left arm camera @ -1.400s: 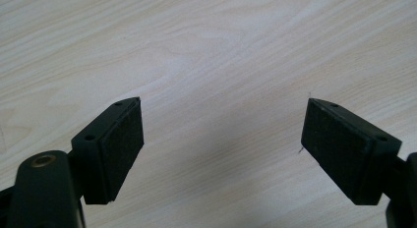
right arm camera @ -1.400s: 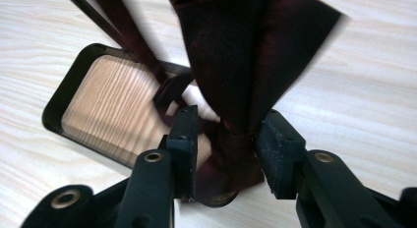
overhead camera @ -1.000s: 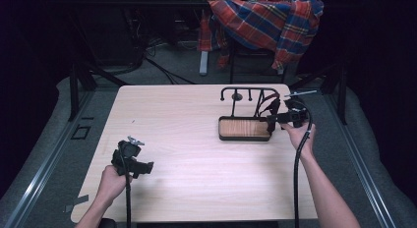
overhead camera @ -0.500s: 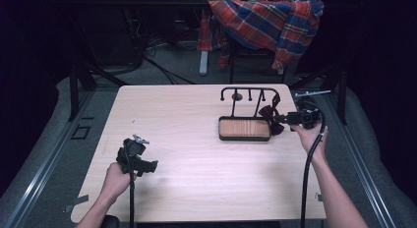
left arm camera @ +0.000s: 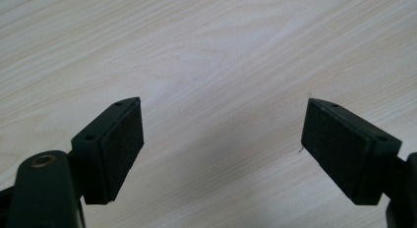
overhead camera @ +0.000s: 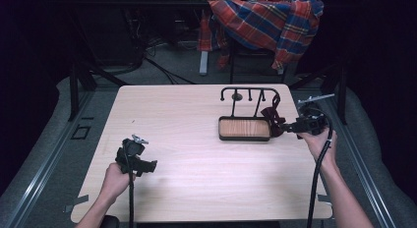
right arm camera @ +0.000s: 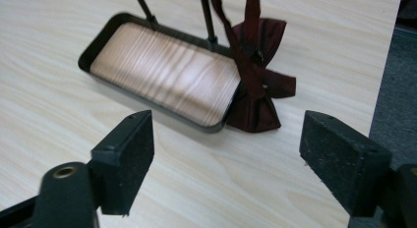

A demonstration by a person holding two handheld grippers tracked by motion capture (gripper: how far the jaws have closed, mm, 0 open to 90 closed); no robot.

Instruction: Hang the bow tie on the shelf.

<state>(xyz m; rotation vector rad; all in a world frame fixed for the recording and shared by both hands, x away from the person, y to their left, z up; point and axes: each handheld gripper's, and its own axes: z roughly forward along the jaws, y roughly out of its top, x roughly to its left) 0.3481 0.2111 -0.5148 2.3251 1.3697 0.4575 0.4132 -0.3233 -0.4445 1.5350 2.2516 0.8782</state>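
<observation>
A black stand has a wood-lined tray (overhead camera: 244, 128) as its base and a hook rail (overhead camera: 250, 90) above it, right of the table's centre. A dark red bow tie (overhead camera: 273, 119) hangs by its strap from the rail's right end and rests on the table against the tray's right end. My right gripper (overhead camera: 289, 129) is open just right of the bow tie, with its jaws pointing at it. In the right gripper view the bow tie (right arm camera: 258, 85) and tray (right arm camera: 162, 73) lie beyond the open gripper (right arm camera: 228, 156). My left gripper (overhead camera: 149, 164) is open over bare wood (left arm camera: 221, 139) at the front left.
The table's right edge (overhead camera: 314, 154) runs close beside my right hand. A plaid cloth (overhead camera: 265, 21) is draped over a chair behind the table. Cables and black frame legs stand on the floor at the back left.
My right gripper has drawn back to the right, away from the bow tie and the stand. The left hand has shifted only slightly.
</observation>
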